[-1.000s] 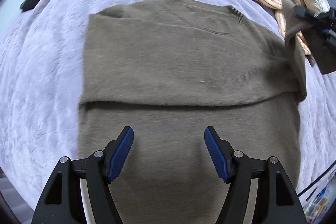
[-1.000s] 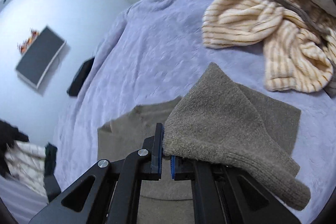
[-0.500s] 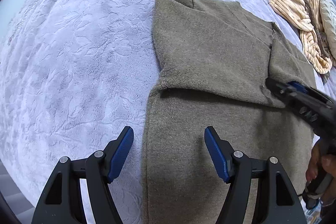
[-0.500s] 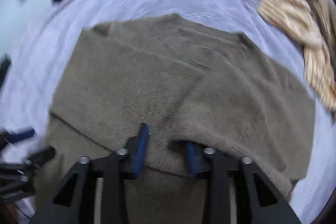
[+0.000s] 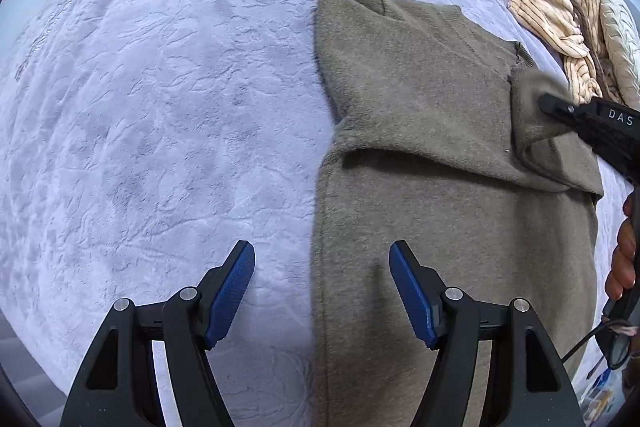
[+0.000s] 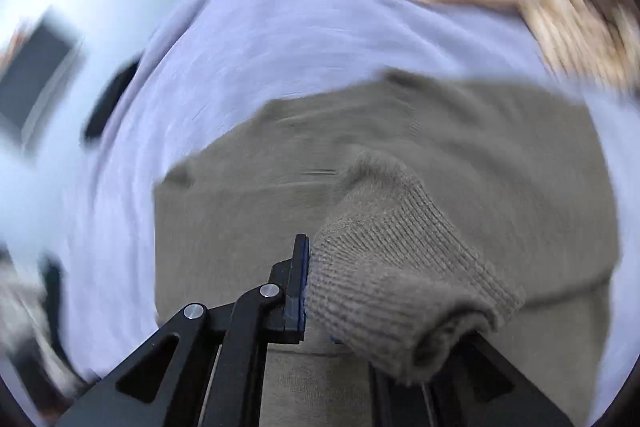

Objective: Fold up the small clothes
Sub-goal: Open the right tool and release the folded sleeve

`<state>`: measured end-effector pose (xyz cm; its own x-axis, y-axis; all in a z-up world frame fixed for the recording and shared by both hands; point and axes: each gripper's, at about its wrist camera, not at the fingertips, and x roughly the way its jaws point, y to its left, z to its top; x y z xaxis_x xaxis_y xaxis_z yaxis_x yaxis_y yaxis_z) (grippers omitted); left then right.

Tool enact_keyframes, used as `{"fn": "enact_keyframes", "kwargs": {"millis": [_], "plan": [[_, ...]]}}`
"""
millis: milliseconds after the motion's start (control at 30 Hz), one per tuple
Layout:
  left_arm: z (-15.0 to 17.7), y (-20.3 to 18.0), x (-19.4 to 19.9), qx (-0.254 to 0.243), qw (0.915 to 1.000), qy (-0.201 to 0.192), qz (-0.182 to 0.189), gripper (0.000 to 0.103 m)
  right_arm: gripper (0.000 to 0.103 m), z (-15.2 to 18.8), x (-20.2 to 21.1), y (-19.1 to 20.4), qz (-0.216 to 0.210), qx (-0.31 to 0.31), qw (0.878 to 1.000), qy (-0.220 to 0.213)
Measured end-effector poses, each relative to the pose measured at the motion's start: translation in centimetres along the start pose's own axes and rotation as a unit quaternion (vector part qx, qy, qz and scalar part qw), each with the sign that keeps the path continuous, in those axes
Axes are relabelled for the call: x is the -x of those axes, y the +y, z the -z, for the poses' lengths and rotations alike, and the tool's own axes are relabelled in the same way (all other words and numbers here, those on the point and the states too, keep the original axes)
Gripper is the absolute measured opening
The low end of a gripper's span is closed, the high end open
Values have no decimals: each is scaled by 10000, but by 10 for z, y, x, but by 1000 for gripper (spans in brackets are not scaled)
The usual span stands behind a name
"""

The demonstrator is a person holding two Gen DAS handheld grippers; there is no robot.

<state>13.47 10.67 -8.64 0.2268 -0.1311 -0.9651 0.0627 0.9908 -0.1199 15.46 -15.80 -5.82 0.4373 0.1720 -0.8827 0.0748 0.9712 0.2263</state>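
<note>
From the left wrist, the left gripper [image 5: 322, 291] gapes wide and empty over the olive sweater's [image 5: 432, 131] left edge on the lilac bedspread [image 5: 160, 107], having slid sideways. From the right wrist, blurred, the right gripper [image 6: 316, 291] has re-clamped the sleeve cuff [image 6: 400, 267], probably mid-fold; its far finger is hidden.

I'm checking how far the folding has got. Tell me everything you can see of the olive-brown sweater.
The olive-brown sweater is a soft, fuzzy knit lying flat on the lilac bedspread, ribbed neckline at the far end. One sleeve is folded across the chest, its lower edge forming a crosswise ridge. The other sleeve's ribbed cuff is pinched in the shut right hand-held gripper and raised over the body. The open left hand-held gripper straddles the sweater's side edge near the hem.
</note>
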Motion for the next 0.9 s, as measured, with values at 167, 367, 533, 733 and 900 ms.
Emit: {"fn": "enact_keyframes", "kwargs": {"millis": [167,367,533,733,900], "plan": [[7,11,2,138,9999,26,-100,70,11,25,-39,91,550,2283,9695,702],[10,21,10,151,9998,24,-89,70,58,56,-25,119,455,2971,9506,771],[-8,8,19,49,9997,-103,224,70,59,39,14,53,42,1459,9868,705],[-49,-30,21,-305,9982,-359,381,70,59,44,48,-120,31,-1754,9826,603],[-87,-60,-11,-322,9990,-238,206,70,59,61,45,-209,-512,-3464,9360,347]]}}
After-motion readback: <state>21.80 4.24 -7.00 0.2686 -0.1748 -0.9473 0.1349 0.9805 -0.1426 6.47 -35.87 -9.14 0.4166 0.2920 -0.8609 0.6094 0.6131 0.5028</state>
